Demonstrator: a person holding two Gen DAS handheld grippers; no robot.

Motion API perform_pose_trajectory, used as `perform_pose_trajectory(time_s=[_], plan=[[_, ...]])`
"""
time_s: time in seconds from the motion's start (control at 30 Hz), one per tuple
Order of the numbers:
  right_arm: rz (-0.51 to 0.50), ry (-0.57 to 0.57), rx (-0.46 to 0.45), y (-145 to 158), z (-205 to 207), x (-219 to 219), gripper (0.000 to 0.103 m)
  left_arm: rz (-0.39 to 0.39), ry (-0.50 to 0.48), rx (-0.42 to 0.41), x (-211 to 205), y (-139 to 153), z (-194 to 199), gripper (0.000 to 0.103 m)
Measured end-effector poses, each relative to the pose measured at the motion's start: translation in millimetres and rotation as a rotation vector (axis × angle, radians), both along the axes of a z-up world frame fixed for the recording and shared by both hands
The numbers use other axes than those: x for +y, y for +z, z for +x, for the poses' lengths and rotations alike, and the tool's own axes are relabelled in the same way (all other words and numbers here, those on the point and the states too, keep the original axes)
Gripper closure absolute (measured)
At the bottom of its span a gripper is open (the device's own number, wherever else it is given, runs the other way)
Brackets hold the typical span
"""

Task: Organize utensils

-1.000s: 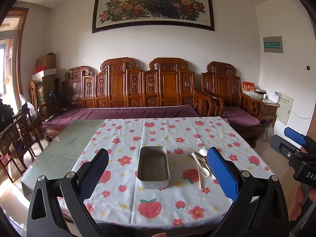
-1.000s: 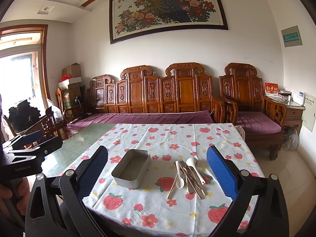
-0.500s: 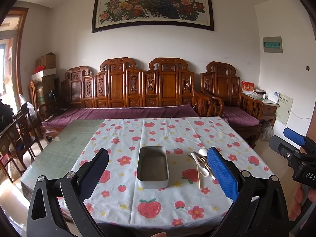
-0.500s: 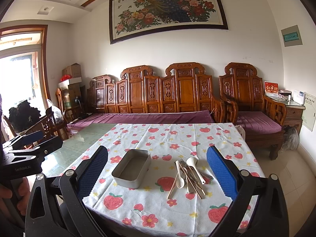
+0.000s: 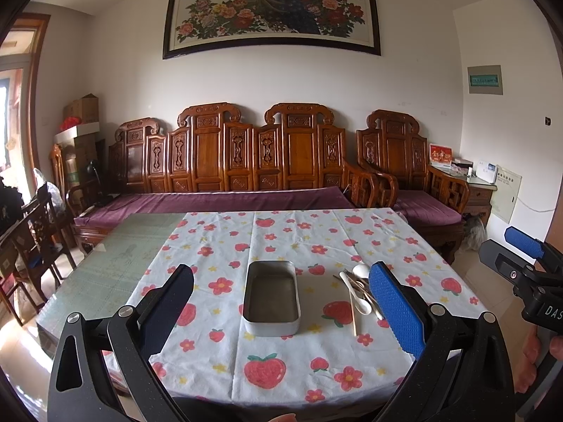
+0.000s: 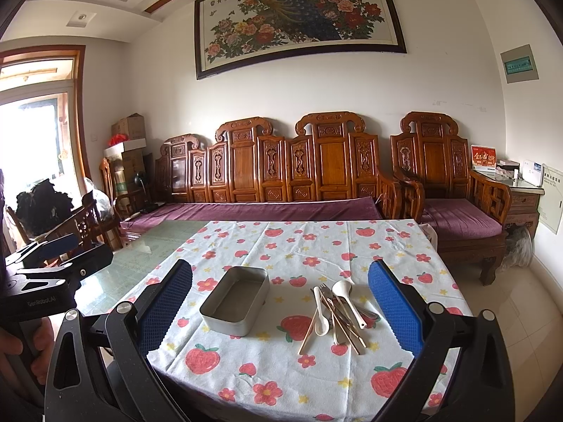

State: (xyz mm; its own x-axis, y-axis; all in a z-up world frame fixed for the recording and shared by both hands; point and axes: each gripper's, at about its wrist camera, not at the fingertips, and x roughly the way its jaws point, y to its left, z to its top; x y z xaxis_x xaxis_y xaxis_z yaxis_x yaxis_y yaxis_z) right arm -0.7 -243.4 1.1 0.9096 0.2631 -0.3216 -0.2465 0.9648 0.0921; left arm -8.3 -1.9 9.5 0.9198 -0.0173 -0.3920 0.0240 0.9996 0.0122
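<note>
An empty rectangular metal tin (image 5: 271, 297) (image 6: 235, 300) sits on the strawberry-print tablecloth (image 5: 281, 239) (image 6: 316, 242). To its right lies a pile of utensils (image 5: 359, 290) (image 6: 339, 314): white spoons, a fork and chopsticks. My left gripper (image 5: 281, 313) is open and empty, held near the table's front edge in front of the tin. My right gripper (image 6: 279, 311) is open and empty, near the front edge, in front of the tin and utensils. Each gripper shows at the edge of the other's view: the right (image 5: 524, 263), the left (image 6: 45, 270).
The cloth covers the right part of a glass-topped table (image 5: 105, 267) (image 6: 140, 249). A carved wooden sofa with purple cushions (image 5: 246, 176) (image 6: 281, 179) stands behind the table, an armchair (image 6: 454, 190) at the right and dark chairs (image 5: 31, 232) at the left.
</note>
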Motion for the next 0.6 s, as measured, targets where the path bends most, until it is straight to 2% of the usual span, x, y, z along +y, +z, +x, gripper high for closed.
perform_pose_trajectory(time_s=[0.6], plan=[[0.004,0.001,-0.002,3.0,0.3,2.5,0.002,-0.003,-0.01,0.002,-3.6,1.8,0.4,0.006]])
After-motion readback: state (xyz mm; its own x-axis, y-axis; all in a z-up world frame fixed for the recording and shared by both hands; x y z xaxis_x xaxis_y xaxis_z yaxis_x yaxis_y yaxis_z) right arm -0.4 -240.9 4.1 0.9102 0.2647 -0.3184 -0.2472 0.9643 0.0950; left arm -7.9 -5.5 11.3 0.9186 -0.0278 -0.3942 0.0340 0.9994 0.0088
